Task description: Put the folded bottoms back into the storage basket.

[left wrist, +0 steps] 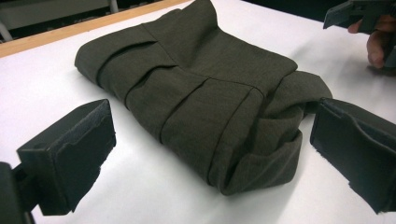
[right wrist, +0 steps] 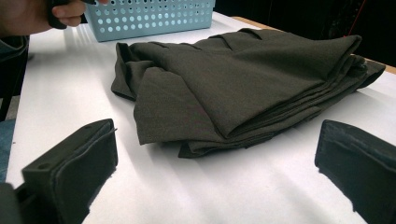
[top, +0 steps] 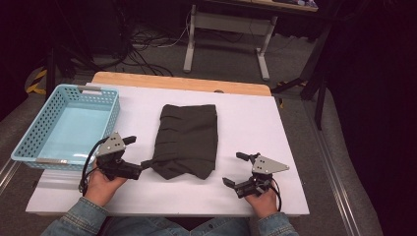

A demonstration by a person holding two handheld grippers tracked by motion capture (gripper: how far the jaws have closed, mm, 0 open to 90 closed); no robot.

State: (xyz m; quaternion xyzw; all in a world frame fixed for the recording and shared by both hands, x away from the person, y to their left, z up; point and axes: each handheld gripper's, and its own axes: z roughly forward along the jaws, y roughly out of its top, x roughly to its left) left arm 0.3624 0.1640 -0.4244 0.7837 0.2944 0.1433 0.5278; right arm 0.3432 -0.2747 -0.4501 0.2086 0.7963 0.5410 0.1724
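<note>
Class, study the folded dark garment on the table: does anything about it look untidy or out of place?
Mostly neat, but the folded dark garment is bunched and rumpled at its near-left corner, beside the open left gripper. Elsewhere its folds lie flat and the blue basket sits squarely.

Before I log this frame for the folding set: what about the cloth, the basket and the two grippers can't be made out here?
- Dark folded cloth: its underside and inner layers are hidden by its own folds in all views.
- Blue basket: cut off by the top edge in the right gripper view, so its rim is unseen.
- Left gripper: in the high view its jaw tips blend into the dark cloth; contact unclear.
- Right gripper: the person's hand covers its handle.
</note>
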